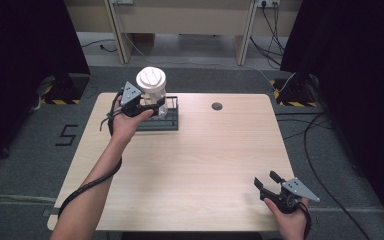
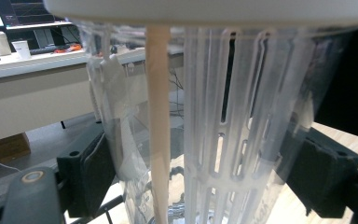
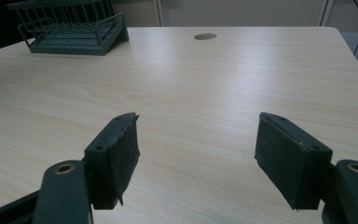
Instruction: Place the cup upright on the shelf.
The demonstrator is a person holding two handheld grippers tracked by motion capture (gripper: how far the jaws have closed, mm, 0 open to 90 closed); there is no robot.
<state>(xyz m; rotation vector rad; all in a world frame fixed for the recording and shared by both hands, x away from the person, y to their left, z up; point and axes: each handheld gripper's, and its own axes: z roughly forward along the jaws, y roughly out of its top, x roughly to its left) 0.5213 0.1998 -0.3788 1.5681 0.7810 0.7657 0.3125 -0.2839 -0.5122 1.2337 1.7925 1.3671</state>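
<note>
Left gripper (image 1: 147, 107) clamps the jar (image 1: 152, 92) above the far-left rack (image 1: 172, 122), right gripper (image 1: 269, 183) spread idle; next, probably a steady transfer.

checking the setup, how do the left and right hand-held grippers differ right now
The left hand-held gripper is shut on the clear container over the rack; the right hand-held gripper is open and holds nothing. The left is at the table's far side, the right near its front edge. Both have black jaws.

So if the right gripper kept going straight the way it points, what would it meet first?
The right gripper stands open, aimed across bare table. The way looks free; far ahead, slightly left, sits the dark wire rack, though depth is hard to judge.
</note>
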